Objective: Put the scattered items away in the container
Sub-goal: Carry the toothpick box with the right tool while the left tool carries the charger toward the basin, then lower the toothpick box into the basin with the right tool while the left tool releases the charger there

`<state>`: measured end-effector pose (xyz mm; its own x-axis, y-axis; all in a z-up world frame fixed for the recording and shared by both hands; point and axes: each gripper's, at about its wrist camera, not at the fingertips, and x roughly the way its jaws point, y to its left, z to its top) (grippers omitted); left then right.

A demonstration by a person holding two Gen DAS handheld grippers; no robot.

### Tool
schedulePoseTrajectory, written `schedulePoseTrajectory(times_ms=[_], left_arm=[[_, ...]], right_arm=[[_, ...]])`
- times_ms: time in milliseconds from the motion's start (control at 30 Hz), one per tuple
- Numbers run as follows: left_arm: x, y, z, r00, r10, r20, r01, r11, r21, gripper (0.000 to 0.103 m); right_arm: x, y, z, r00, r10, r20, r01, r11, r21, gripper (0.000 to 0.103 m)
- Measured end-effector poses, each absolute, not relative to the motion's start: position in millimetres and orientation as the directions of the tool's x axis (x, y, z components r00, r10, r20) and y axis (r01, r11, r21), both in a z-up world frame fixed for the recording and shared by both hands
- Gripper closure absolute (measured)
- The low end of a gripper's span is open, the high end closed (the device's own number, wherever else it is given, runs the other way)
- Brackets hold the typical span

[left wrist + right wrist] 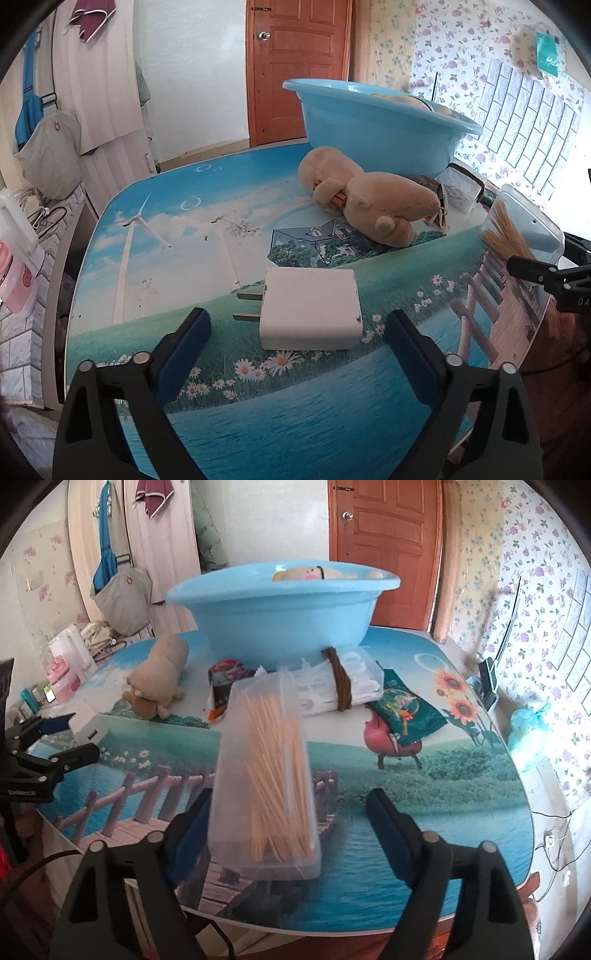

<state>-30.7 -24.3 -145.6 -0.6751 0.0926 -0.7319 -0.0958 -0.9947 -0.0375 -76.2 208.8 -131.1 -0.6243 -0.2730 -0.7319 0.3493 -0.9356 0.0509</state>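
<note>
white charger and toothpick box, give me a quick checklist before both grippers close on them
1. Left gripper open, charger between its fingers: ok.
2. Charger lies flat on the table, prongs pointing left, clear of other things: ok.
3. Right gripper open around the toothpick box: ok.
4. Box centred between the fingers: not ok, it sits close to the left finger.
5. Box lid shut: cannot tell.
6. Blue basin has room left: cannot tell, a soft toy already shows above its rim.
</note>
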Motion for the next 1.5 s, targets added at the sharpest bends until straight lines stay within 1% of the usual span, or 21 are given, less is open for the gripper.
schedulePoseTrajectory(times_ms=[67, 100, 133, 167, 200, 233, 267, 333, 467, 667, 1000, 1233, 1333, 1500], left_arm=[[-28.7, -24.3, -144.6, -0.681, 0.096, -0.726, -0.106, -0.994, -0.032, 0.025], [-28.3, -24.5, -143.8, -0.683, 0.102, -0.723, -0.112, -0.993, -0.034, 0.029], [-28.1, -24.6, -143.2, -0.685, 0.104, -0.721, -0.116, -0.993, -0.034, 0.034], [-28.5, -25.1, -142.6, -0.686, 0.103, -0.72, -0.115, -0.993, -0.033, 0.038], [-28.2, -25.8, -142.3, -0.688, 0.103, -0.718, -0.113, -0.993, -0.035, 0.041], [-28.9, -26.3, -141.9, -0.688, 0.106, -0.717, -0.114, -0.993, -0.038, 0.043], [-29.1, -27.0, -141.9, -0.688, 0.108, -0.718, -0.115, -0.993, -0.04, 0.043], [-29.3, -27.1, -142.2, -0.686, 0.112, -0.719, -0.117, -0.992, -0.042, 0.043], [-29.6, -27.1, -141.4, -0.676, 0.131, -0.725, -0.125, -0.99, -0.062, 0.043], [-27.0, -30.1, -129.6, -0.691, 0.134, -0.71, -0.105, -0.991, -0.086, 0.043], [-35.0, -23.3, -79.1, -0.751, 0.135, -0.646, -0.117, -0.991, -0.072, 0.043], [-61.1, -12.5, -52.0, -0.767, 0.152, -0.623, -0.15, -0.987, -0.055, 0.043], [-79.7, -6.7, -48.2, -0.763, 0.143, -0.631, -0.153, -0.987, -0.039, 0.043], [-107.8, 4.9, -44.7, -0.752, 0.163, -0.638, -0.18, -0.983, -0.038, 0.043]], right_arm=[[-74.3, 211.9, -128.1, -0.631, -0.289, -0.72, 0.35, -0.934, 0.069, 0.024], [-73.5, 213.2, -127.4, -0.632, -0.299, -0.715, 0.352, -0.933, 0.078, 0.024], [-73.1, 214.4, -126.3, -0.632, -0.31, -0.711, 0.354, -0.931, 0.09, 0.028], [-72.7, 215.2, -125.4, -0.632, -0.314, -0.709, 0.354, -0.93, 0.097, 0.038], [-72.6, 215.6, -124.2, -0.632, -0.318, -0.706, 0.355, -0.93, 0.1, 0.043], [-72.4, 215.4, -123.5, -0.631, -0.32, -0.706, 0.357, -0.929, 0.102, 0.054], [-72.2, 215.1, -123.1, -0.628, -0.33, -0.705, 0.364, -0.925, 0.109, 0.062], [-70.7, 213.6, -123.2, -0.626, -0.333, -0.705, 0.374, -0.922, 0.103, 0.068], [-67.1, 212.2, -117.1, -0.641, -0.341, -0.688, 0.389, -0.917, 0.092, 0.071], [-66.0, 213.4, -99.5, -0.663, -0.359, -0.656, 0.387, -0.915, 0.109, 0.071], [-71.0, 211.5, -49.5, -0.721, -0.409, -0.56, 0.404, -0.904, 0.14, 0.071], [-94.7, 203.0, -34.3, -0.725, -0.424, -0.543, 0.425, -0.895, 0.133, 0.071], [-108.2, 200.9, -31.0, -0.722, -0.427, -0.545, 0.428, -0.894, 0.133, 0.071], [-132.9, 201.5, -33.2, -0.71, -0.432, -0.556, 0.432, -0.891, 0.141, 0.071]])
